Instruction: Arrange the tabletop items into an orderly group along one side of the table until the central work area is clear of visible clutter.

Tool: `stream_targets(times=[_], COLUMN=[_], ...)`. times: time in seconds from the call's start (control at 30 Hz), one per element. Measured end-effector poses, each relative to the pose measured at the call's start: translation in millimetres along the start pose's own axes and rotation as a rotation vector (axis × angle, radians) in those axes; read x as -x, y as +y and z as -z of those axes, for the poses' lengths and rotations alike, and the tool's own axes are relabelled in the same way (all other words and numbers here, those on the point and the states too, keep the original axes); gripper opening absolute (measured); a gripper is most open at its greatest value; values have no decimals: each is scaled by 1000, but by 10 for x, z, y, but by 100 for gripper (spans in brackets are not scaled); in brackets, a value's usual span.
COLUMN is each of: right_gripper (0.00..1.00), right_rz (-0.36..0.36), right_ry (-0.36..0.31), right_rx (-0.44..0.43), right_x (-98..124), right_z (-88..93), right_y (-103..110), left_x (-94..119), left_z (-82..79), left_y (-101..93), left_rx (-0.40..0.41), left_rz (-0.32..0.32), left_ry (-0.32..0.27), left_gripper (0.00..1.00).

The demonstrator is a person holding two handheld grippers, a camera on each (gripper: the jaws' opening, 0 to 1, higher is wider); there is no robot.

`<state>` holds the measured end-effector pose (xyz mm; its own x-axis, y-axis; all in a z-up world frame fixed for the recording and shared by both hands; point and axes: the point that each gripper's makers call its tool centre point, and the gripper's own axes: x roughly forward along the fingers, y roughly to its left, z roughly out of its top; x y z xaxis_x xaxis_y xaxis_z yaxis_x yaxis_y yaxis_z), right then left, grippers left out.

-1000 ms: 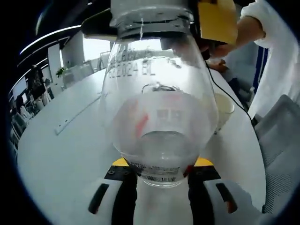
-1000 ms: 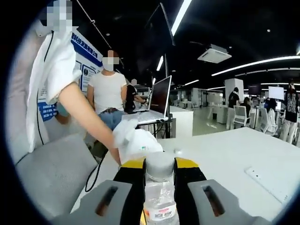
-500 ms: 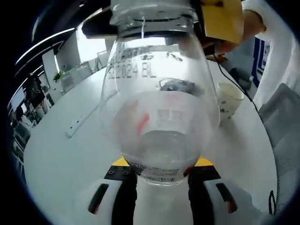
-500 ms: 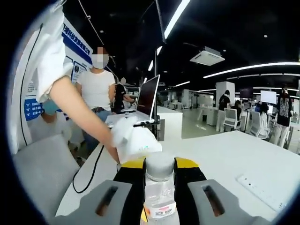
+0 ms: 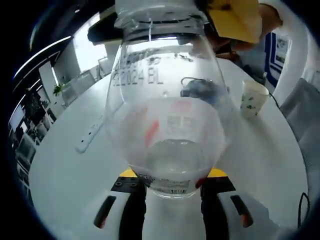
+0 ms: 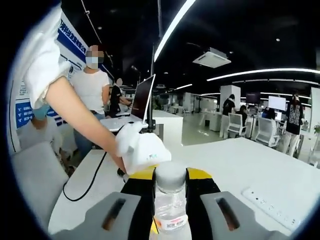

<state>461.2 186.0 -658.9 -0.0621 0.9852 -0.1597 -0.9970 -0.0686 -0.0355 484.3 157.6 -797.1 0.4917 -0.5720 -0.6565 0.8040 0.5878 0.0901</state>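
— Bottle position?
— Lifted above the white table, clamped at its base by the left gripper.
— And the right gripper?
— Clenched around the bottle's neck, below its cap; a cup stood well apart.

My left gripper has two chunky black fingers, each with a yellow block at the far end. They sit on light grey housings, and each housing has a dark slanted slot; the one on the right side shows a bit of orange-red at its tip. My right gripper is built the same: black fingers, yellow tips, pale grey shoulders with dark slots. My sleeve is white and loose, and there's a white glove on my hand.
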Motion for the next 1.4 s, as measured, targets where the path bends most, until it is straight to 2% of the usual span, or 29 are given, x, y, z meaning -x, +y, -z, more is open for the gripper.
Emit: stream_targets(times=[0.43,0.87,1.2,1.4], right_gripper=[19,19,19,20], right_rz=[34,50,49,41], right_ry=[31,28,28,30], right_rx=[-26,-53,-58,-64], right_x=[-95,-110,-123,-137], right_z=[136,94,89,86], right_y=[-121,-154,-174,-173], left_x=[-70,-74,-76,-51], left_z=[117,62,51,54], left_y=[60,93,116,143], left_rx=[-12,25,22,60], left_rz=[26,33,40,30], left_ry=[2,-81,-81,-82], left_gripper=[39,39,39,43])
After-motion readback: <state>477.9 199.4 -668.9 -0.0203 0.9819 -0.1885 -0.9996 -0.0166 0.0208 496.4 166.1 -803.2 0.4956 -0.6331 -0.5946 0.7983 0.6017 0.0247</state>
